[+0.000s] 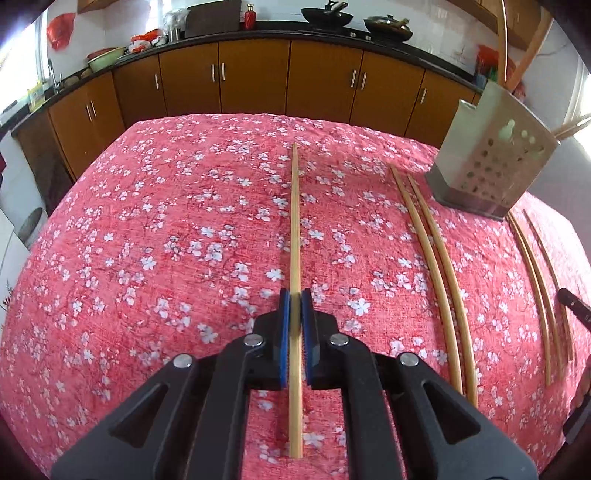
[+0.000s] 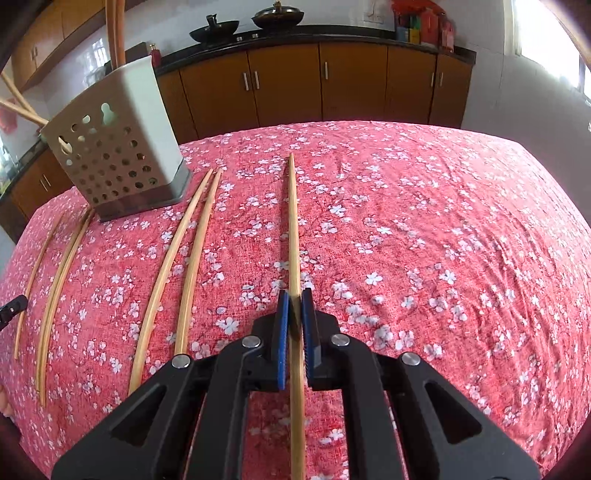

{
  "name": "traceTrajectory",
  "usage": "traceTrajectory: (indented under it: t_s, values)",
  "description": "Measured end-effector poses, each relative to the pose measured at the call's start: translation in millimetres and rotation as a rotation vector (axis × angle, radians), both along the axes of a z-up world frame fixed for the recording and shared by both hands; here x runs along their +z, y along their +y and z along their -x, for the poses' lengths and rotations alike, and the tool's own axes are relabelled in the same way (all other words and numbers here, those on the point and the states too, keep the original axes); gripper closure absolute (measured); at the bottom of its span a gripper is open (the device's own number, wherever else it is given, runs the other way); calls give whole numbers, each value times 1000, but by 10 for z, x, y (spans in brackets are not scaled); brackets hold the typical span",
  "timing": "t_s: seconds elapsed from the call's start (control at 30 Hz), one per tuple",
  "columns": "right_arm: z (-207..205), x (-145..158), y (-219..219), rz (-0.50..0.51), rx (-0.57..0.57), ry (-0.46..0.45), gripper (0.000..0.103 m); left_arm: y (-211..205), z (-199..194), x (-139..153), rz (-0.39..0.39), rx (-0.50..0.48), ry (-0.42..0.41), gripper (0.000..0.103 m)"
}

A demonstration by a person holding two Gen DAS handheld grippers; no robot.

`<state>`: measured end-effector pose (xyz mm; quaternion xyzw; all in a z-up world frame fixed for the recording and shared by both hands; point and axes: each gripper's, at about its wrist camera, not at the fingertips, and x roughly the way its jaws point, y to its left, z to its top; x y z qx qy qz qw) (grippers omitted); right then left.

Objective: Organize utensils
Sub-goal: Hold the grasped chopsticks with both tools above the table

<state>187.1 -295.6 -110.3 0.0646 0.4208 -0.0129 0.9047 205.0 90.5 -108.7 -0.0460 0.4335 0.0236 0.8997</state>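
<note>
In the left wrist view, my left gripper is shut on a bamboo chopstick that runs straight ahead, low over the red floral tablecloth. In the right wrist view, my right gripper is shut on another chopstick the same way. Between the two grippers, several loose chopsticks lie on the cloth in pairs. Behind them stands a perforated metal utensil holder with chopsticks sticking out of it.
The right gripper's tip shows at the right edge of the left wrist view. The left gripper's tip shows at the left edge of the right wrist view. Brown kitchen cabinets and a counter with woks stand beyond the table.
</note>
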Motion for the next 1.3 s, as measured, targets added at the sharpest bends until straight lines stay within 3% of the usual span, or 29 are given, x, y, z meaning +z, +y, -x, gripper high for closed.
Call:
traceTrajectory:
  t_s: [0.1, 1.3]
  values:
    - [12, -4, 33, 25, 5, -5, 94, -26, 31, -1, -30, -13, -18, 92]
    - [21, -9, 29, 21, 3, -5, 92, 18, 62, 0, -10, -9, -19, 92]
